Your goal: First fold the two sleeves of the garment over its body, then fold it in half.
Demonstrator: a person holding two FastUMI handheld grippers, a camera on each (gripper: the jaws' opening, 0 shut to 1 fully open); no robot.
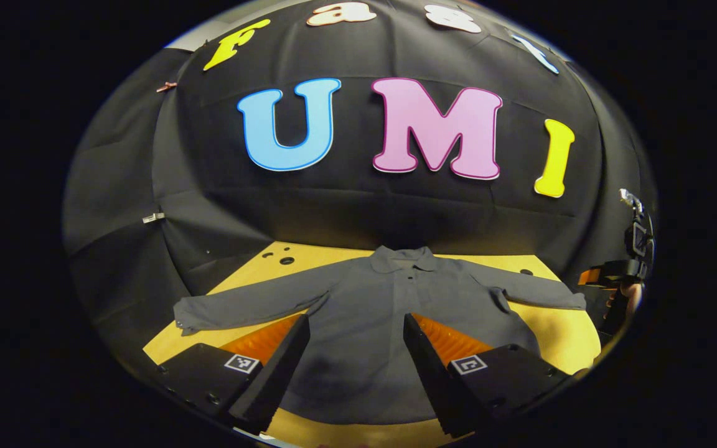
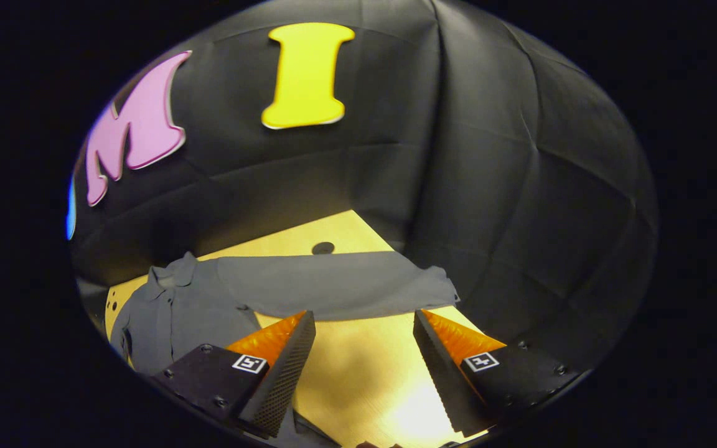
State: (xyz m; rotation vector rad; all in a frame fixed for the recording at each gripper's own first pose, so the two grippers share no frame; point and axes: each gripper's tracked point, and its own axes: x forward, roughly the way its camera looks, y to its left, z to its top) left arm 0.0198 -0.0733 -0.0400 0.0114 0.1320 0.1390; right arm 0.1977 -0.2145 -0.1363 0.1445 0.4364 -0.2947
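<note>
A dark grey long-sleeved shirt (image 1: 358,311) lies flat on the yellow table (image 1: 557,336), collar toward the far wall, both sleeves spread out sideways. In the left gripper view my left gripper (image 1: 356,328) hovers open above the shirt's body, its fingers apart with nothing between them. In the right gripper view the shirt's body (image 2: 178,311) sits at the left and one sleeve (image 2: 333,283) stretches across to its cuff (image 2: 439,286). My right gripper (image 2: 365,323) is open just short of that sleeve, over bare table. The right gripper (image 1: 620,274) and a hand also appear at the far right of the left gripper view.
Black cloth walls close in the table at the back and both sides. Small round holes (image 1: 286,260) mark the tabletop near the far left corner, and another hole (image 2: 323,248) lies behind the sleeve. Bare tabletop (image 2: 365,373) lies under the right gripper.
</note>
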